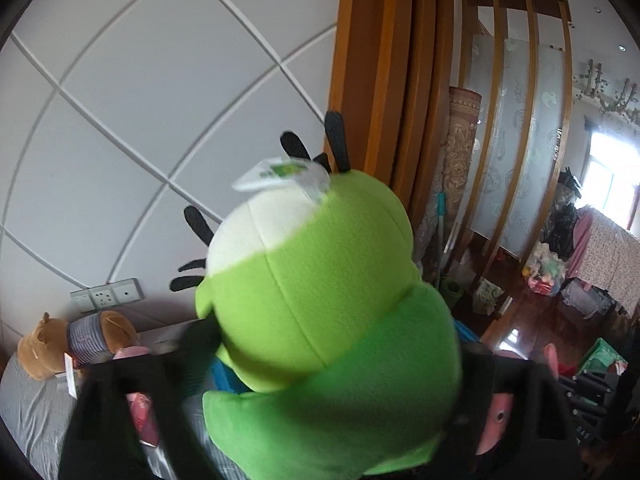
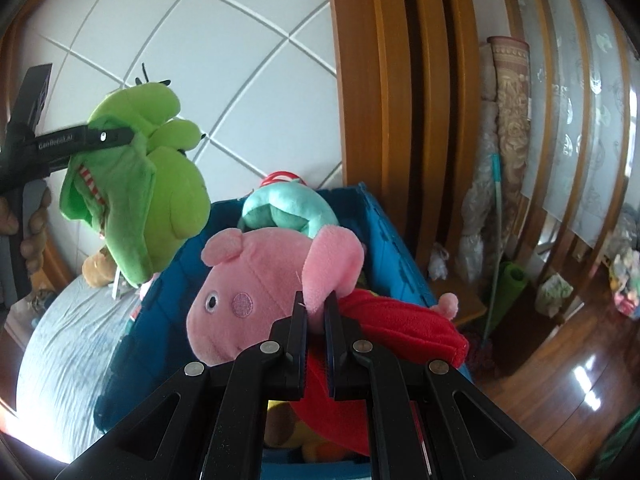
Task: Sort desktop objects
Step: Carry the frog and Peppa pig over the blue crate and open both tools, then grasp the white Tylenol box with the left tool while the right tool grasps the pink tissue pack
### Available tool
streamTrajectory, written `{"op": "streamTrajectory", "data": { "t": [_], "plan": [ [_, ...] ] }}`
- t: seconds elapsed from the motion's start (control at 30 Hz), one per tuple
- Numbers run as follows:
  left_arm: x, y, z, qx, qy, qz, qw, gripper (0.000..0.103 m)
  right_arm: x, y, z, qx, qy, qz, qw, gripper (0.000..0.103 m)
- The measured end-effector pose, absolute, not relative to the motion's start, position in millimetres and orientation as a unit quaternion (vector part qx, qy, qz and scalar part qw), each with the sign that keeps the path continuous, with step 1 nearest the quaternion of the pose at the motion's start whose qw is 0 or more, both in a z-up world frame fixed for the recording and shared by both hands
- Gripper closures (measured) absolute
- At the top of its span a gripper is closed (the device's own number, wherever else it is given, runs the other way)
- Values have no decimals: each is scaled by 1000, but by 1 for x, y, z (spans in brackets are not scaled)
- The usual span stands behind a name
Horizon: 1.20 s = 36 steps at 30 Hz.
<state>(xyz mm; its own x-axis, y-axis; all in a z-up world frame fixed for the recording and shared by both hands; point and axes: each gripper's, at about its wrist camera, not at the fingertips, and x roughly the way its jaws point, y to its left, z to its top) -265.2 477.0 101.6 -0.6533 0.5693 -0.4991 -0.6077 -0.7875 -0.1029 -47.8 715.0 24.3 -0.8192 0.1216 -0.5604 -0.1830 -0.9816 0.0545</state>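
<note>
My left gripper (image 1: 320,364) is shut on a green plush toy (image 1: 320,300) that fills its view and hides the fingertips. In the right wrist view the same green plush (image 2: 152,200) hangs from the left gripper (image 2: 108,136) above the bed, left of a blue bin (image 2: 396,236). My right gripper (image 2: 316,312) is shut on the ear of a pink pig plush in a red dress (image 2: 256,280), held over the blue bin. A teal plush (image 2: 288,212) lies in the bin behind the pig.
A brown plush with a striped band (image 1: 80,340) lies on the grey bed sheet (image 1: 32,412) by the wall sockets (image 1: 108,296). Wooden door frame (image 2: 384,80) stands right of the bin. Rolled carpets (image 2: 512,128) and clutter stand on the wooden floor (image 2: 560,380).
</note>
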Motion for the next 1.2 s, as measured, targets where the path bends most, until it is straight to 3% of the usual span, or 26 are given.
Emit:
{"op": "streamTrajectory", "data": {
  "t": [0.03, 0.07, 0.1, 0.13, 0.17, 0.6, 0.97, 1.2],
  "plan": [
    [-267, 481, 99, -268, 45, 907, 322, 0, -52, 716, 21, -298, 48, 950, 78, 92],
    [-270, 485, 97, -274, 54, 905, 320, 0, -56, 716, 18, -302, 45, 949, 80, 78],
    [-270, 486, 95, -275, 53, 905, 321, 0, -59, 717, 15, -306, 41, 948, 82, 41],
    [-271, 483, 94, -276, 49, 905, 320, 0, -63, 717, 12, -309, 38, 946, 85, 14],
    [-272, 480, 94, -278, 45, 906, 317, 0, -62, 717, 11, -302, 36, 949, 88, 1],
    [-282, 329, 12, -330, 44, 923, 193, 0, -68, 659, 26, -264, 13, 964, 24, 0],
    [-312, 146, -140, -440, 38, 895, 61, 0, -113, 524, 13, -294, -24, 953, -70, 0],
    [-363, 111, -243, -492, 36, 866, 89, 0, -139, 436, -12, -335, -44, 937, -85, 0]
  ]
}}
